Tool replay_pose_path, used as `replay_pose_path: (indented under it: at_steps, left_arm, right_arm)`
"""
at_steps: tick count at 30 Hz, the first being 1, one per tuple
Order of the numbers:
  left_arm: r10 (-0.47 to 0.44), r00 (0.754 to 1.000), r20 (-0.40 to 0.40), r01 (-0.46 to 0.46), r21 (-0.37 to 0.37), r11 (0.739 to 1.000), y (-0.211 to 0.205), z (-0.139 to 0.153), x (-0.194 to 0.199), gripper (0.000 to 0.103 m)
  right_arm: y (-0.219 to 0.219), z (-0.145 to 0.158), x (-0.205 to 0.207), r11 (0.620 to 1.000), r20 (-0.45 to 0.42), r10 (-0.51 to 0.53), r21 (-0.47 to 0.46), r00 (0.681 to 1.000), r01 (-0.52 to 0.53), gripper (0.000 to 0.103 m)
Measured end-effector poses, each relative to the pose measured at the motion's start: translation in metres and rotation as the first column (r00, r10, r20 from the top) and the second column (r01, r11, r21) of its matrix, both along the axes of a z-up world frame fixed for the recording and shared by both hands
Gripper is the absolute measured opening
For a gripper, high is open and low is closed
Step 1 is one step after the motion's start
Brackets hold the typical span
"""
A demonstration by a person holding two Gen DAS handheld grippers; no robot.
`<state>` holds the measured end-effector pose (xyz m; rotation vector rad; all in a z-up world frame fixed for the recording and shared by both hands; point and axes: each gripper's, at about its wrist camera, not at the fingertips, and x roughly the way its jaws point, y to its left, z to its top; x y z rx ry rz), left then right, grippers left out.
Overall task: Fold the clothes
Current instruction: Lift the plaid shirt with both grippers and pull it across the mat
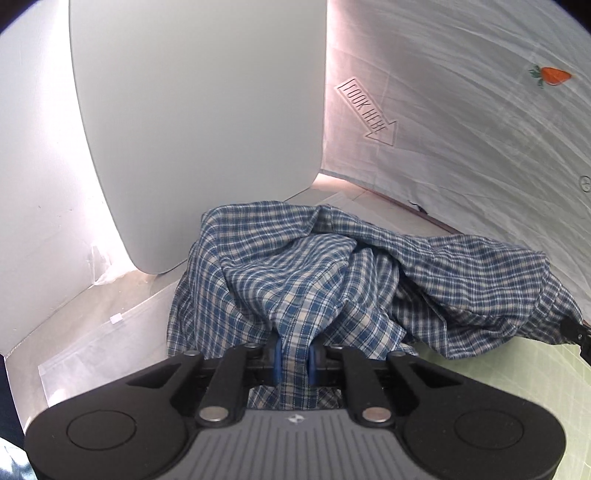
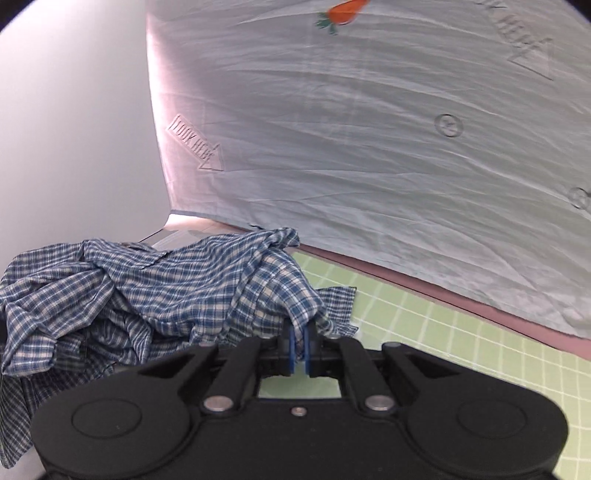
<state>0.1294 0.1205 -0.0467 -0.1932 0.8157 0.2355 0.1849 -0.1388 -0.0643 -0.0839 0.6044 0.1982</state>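
We held our left tool [image 1: 294, 361] and right tool [image 2: 299, 350] level, each clamped tight on plaid shirt [image 1: 314, 266] fabric.

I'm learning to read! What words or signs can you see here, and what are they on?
"LOOK HERE", inside an arrow outline printed on the pale sheet, upside down in the left wrist view.
A second arrow at the right wrist view's top right: cut off, unreadable.
Small circle signs on the sheet: too small to read.
The carrot picture: no words.

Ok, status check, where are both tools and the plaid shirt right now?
Left tool shut on plaid shirt. Right tool shut on another fold of it. Shirt bunched, lifted over green mat. Nothing in the way.
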Motion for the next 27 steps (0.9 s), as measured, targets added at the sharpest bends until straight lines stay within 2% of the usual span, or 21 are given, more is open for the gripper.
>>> replay_pose_path:
  at_steps: [7, 17, 21, 27]
  left_arm:
    - [-0.157, 0.987, 0.034, 0.157, -0.002, 0.988, -0.062, 0.026, -0.069, 0.014]
    - [-0.329, 0.944, 0.017, 0.329, -0.066, 0.942, -0.232, 0.041, -0.178, 0.014]
    - [-0.425, 0.905, 0.002, 0.423, -0.097, 0.901, -0.305, 0.043, -0.216, 0.014]
    - [-0.56, 0.828, 0.018, 0.556, -0.155, 0.817, -0.398, 0.056, -0.259, 0.014]
  right_arm:
    - [-0.103, 0.016, -0.089, 0.982, 0.032, -0.187, 0.036, 0.982, 0.186, 0.005]
    - [-0.283, 0.018, -0.24, 0.897, -0.012, -0.436, 0.072, 0.9, 0.436, 0.005]
    - [-0.355, 0.024, -0.287, 0.863, -0.013, -0.502, 0.046, 0.865, 0.502, 0.005]
    - [-0.455, 0.033, -0.345, 0.794, 0.012, -0.608, 0.015, 0.794, 0.608, 0.005]
